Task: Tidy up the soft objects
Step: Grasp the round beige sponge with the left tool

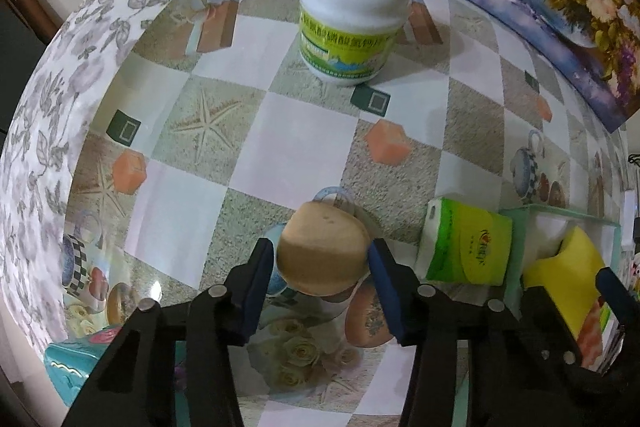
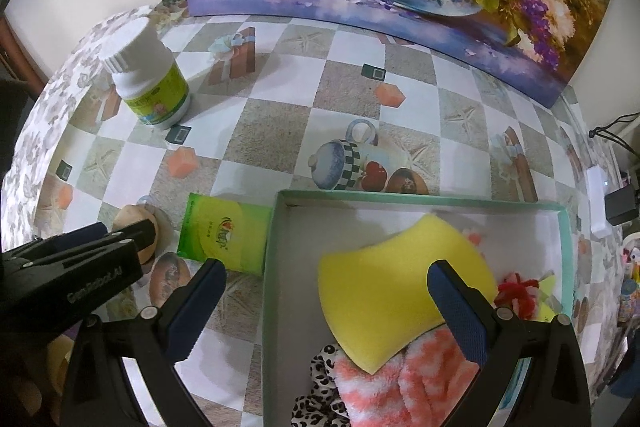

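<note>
Straddling the tan puff on the surface, left gripper is half-closed with pads at its sides, contact unclear. Looks light and squashy: pinch mid-sides gently. Right gripper gapes empty over the box.

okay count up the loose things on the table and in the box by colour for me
Yellow: 1, sponge
Green: 1, tissue pack
Tan: 1, round puff
White: 1, bottle
Pink and white: 1, fuzzy cloth
Leopard print: 1, scrunchie
Red: 1, small fluffy item
Total: 7
</note>
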Tool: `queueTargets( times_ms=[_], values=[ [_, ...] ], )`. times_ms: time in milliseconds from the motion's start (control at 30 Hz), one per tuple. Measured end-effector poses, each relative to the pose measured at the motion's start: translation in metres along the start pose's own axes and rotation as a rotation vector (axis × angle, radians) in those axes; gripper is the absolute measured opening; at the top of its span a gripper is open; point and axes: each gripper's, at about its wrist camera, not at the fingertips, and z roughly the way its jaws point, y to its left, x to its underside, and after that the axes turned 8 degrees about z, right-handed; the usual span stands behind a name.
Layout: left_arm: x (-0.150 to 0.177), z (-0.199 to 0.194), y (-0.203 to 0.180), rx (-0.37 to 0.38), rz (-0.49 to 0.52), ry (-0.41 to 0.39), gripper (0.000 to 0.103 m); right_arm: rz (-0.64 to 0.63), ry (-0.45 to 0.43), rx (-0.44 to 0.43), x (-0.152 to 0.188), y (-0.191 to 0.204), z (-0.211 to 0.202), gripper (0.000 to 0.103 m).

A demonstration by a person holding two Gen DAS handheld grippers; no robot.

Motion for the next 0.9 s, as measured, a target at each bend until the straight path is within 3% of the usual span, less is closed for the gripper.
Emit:
queueTargets(
  times_ms=[433, 900],
  values=[
    [0.004, 0.013, -0.009, -0.006, 0.018, -0.011, 0.045, 0.0, 0.008, -0.002, 0.0, 0.0, 0.003, 0.102],
    [-0.001, -0.004, -0.004, 0.037, 0.003, -0.026, 0.041, -0.025, 0.002, -0.016, 0.002, 0.003, 0.007, 0.102]
  ],
)
